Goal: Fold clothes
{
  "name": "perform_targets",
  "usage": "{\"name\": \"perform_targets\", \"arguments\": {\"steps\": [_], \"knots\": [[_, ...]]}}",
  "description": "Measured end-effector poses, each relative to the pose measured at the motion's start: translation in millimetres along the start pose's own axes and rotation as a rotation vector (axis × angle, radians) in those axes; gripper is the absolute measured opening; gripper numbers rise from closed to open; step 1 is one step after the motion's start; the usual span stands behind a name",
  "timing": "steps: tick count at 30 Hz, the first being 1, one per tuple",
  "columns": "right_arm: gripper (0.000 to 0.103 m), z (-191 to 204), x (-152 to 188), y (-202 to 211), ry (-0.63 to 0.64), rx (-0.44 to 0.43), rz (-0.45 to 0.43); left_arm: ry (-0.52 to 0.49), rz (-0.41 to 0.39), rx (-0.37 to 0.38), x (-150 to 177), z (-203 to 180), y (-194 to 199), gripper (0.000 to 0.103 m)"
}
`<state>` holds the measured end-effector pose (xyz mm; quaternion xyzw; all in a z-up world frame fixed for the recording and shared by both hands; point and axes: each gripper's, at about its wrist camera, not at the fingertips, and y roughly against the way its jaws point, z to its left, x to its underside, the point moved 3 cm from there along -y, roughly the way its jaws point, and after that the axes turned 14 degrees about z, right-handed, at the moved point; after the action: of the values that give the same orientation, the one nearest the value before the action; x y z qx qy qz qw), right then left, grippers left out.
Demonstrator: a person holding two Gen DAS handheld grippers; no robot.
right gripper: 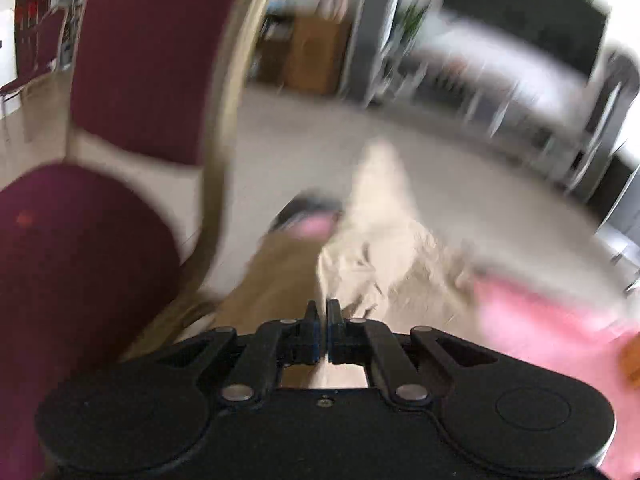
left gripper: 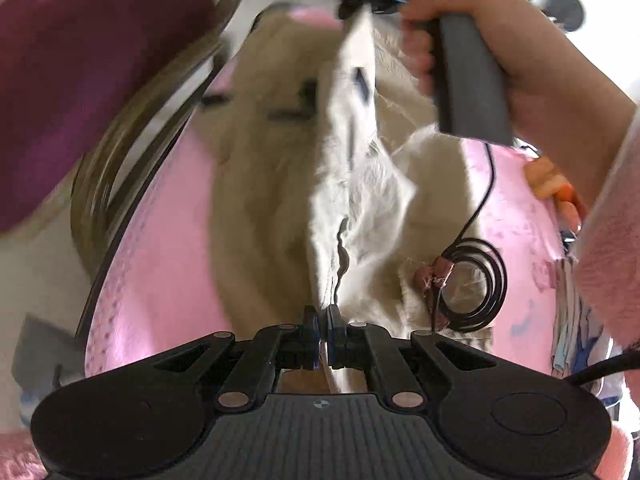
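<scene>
A cream fleecy garment (left gripper: 280, 184) with dark marks lies over a pink cloth-covered surface (left gripper: 160, 248). My left gripper (left gripper: 323, 312) is shut on a raised fold of the garment at the near edge. At the top of the left wrist view, a hand holds the grey handle (left gripper: 468, 80) of the other gripper, from which a strip of the cream fabric hangs. In the blurred right wrist view, my right gripper (right gripper: 322, 306) is shut on the cream garment (right gripper: 384, 248), which stretches away from the fingers.
A maroon chair (right gripper: 132, 60) with a brass frame stands left of the surface, its seat (left gripper: 80, 80) close to the edge. A coiled black cable (left gripper: 476, 284) lies on the garment. A pink fuzzy sleeve (left gripper: 608, 248) is at the right. Furniture stands blurred across the room.
</scene>
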<state>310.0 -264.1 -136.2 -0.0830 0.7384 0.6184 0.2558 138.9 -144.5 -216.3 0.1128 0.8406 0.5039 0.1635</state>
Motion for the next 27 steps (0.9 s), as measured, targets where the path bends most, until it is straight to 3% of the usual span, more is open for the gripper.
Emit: {"name": "perform_targets", "arguments": {"steps": [3,7,10,12,16,18,21,23,26,27], "knots": [[0.004,10,0,-41,-0.089,-0.110,0.135,0.004,0.024,0.003,-3,1,-6,0.006],[0.004,2,-1,-60,-0.211,-0.210,0.200,-0.008,0.034,-0.009,-3,-3,-10,0.008],[0.004,-4,7,-52,-0.293,-0.272,0.189,-0.003,0.029,0.001,-4,-6,-9,0.008],[0.004,-14,-1,-44,-0.365,-0.304,0.129,0.016,0.017,0.008,-5,-4,-7,0.008],[0.003,-13,-12,-35,-0.447,-0.290,0.049,0.117,-0.019,0.013,-11,12,0,0.008],[0.003,-2,-15,-39,-0.444,-0.283,0.063,0.168,-0.043,-0.001,-13,20,3,0.007],[0.004,10,-19,-44,-0.446,-0.283,0.088,0.212,-0.120,-0.098,-14,24,14,0.000],[0.013,17,-21,-50,-0.415,-0.328,0.136,0.250,-0.162,-0.167,-15,28,20,0.000],[0.019,27,-19,-48,-0.338,-0.359,0.223,0.291,-0.143,-0.184,-16,30,15,0.000],[0.025,26,-17,-38,-0.322,-0.368,0.204,0.290,-0.142,-0.187,-17,28,14,0.001]]}}
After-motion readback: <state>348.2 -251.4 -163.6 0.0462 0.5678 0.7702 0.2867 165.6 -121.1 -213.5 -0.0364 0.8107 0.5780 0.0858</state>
